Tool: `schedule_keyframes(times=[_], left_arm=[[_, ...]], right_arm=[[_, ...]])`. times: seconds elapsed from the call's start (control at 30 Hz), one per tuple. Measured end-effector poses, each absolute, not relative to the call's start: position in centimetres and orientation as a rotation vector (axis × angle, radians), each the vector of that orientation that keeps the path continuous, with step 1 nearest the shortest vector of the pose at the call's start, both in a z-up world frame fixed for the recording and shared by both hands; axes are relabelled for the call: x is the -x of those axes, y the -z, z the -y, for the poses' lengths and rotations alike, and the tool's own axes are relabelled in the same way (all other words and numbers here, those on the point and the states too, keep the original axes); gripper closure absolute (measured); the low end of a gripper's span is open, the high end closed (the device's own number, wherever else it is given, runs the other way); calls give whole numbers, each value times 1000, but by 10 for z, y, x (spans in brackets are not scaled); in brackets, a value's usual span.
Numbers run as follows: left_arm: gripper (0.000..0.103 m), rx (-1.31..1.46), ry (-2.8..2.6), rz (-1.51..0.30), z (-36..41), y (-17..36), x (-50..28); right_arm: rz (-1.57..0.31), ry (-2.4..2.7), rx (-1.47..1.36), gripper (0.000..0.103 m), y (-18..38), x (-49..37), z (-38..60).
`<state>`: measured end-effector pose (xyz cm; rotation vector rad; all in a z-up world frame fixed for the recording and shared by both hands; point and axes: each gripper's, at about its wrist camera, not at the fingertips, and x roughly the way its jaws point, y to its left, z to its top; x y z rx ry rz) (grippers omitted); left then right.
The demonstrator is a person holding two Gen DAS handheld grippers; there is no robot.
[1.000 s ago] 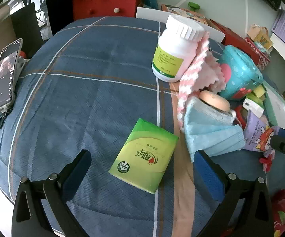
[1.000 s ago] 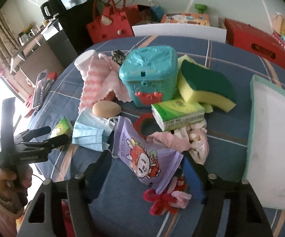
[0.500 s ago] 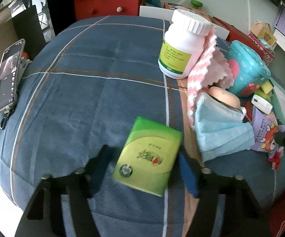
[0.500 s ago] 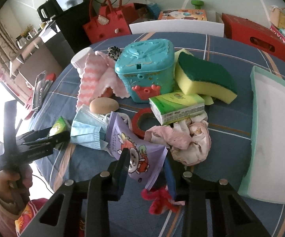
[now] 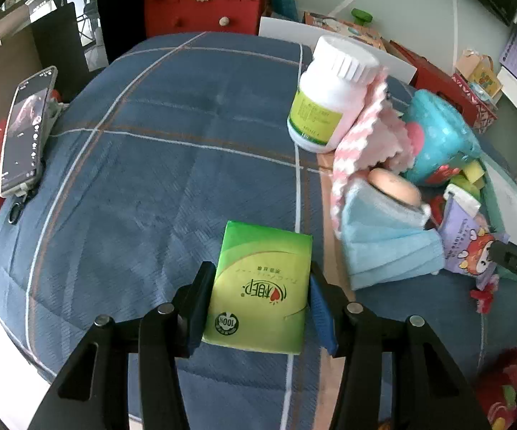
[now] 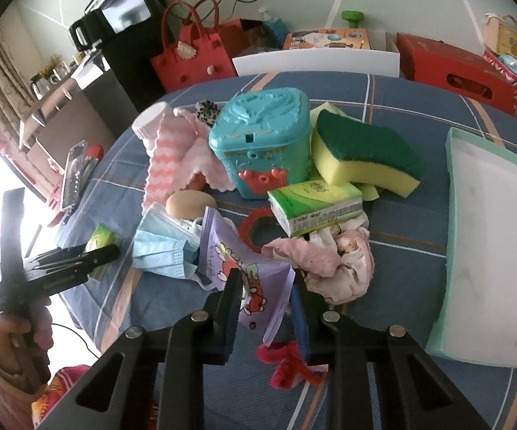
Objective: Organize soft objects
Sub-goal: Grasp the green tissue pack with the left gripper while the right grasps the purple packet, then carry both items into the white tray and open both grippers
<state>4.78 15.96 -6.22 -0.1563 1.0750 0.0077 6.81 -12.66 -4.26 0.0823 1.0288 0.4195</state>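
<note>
My left gripper (image 5: 258, 297) is shut on a green tissue pack (image 5: 262, 283) lying on the blue plaid tablecloth (image 5: 151, 165); it also shows in the right wrist view (image 6: 97, 251). My right gripper (image 6: 265, 286) is shut on a purple cartoon pouch (image 6: 251, 268), also seen in the left wrist view (image 5: 466, 243). Beside it lie blue face masks (image 6: 165, 247), a pink crumpled cloth (image 6: 330, 265), a second green tissue pack (image 6: 315, 204), a yellow-green sponge (image 6: 362, 150) and a pink striped cloth (image 6: 172, 157).
A teal lidded box (image 6: 262, 136), a white pill bottle (image 5: 330, 96), a beige soap-like oval (image 6: 190, 204), a red tape ring (image 6: 255, 225) and a red fuzzy item (image 6: 287, 362) crowd the pile. A pale green tray (image 6: 491, 251) stands right. A phone (image 5: 22, 132) lies at the left edge.
Both grippers went from open to shut: the left one moved forward and closed on the green tissue pack, the right one closed on the purple pouch.
</note>
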Motion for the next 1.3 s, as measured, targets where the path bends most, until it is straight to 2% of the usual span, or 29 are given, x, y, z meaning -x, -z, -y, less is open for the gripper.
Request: schedule_keyframes(times=[0.27,0.6,0.97,1.3], left_arm=[[51,145,-3,-1026,-145,19,-47],[51,109,96,-935,-87,-36,-66],[51,89,154,-904,-37,-63,-84],[51,8,299,-909,69,-69,-120]], right_arm=[[-952,-426,-110,77,17,-62,136],[-850,-374,-196,82,-21,-63,171],[-746,-295,-256,83,-47,-61,209],[-667,-3,-392,83,-62,-77,300]])
